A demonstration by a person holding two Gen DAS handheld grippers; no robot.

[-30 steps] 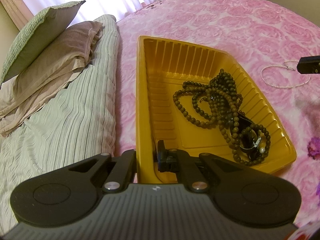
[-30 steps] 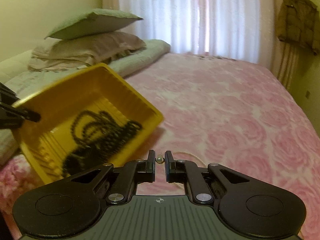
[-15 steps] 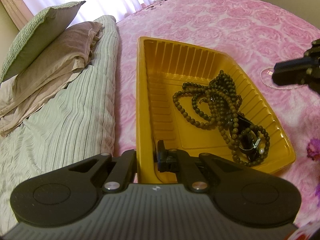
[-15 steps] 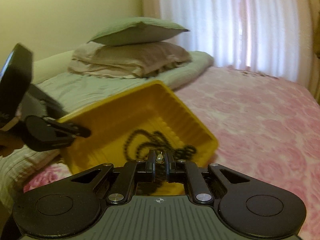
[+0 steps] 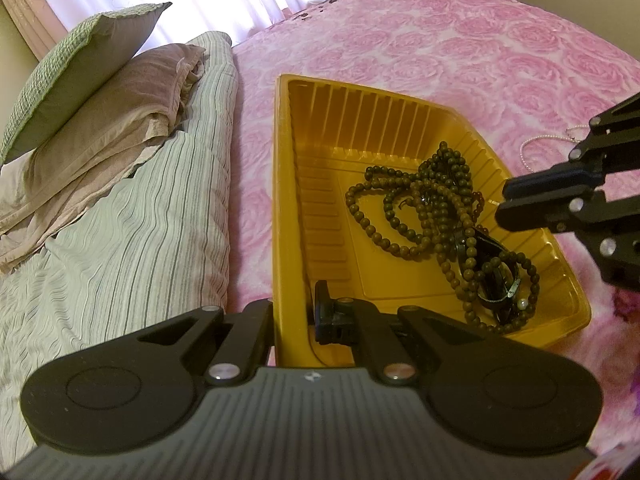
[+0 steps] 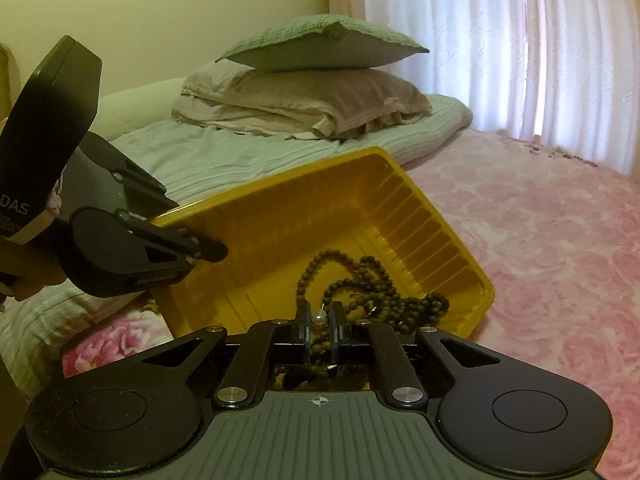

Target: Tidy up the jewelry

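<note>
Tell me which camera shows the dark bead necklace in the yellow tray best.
The left wrist view. There the dark bead necklace lies spread in full across the floor of the yellow tray, loops clear. In the right wrist view the right tongs, shut on a pearl piece, hide its near part.

You are working over a bed covered by a pink rose-patterned bedspread (image 5: 460, 40). Directly on it lies a yellow ribbed plastic tray (image 5: 320, 152), one corner tilted up off the cover. To its left in your left wrist view, a pale green striped quilt (image 5: 120, 240) lies along the bed's edge, touching the pink cover. On that quilt rests a beige pillow (image 5: 112, 120), and a green textured pillow (image 5: 72, 68) sits on top of the beige one. Off the tray's far side, a thin white pearl necklace (image 5: 536, 148) lies on the pink cover.
</note>
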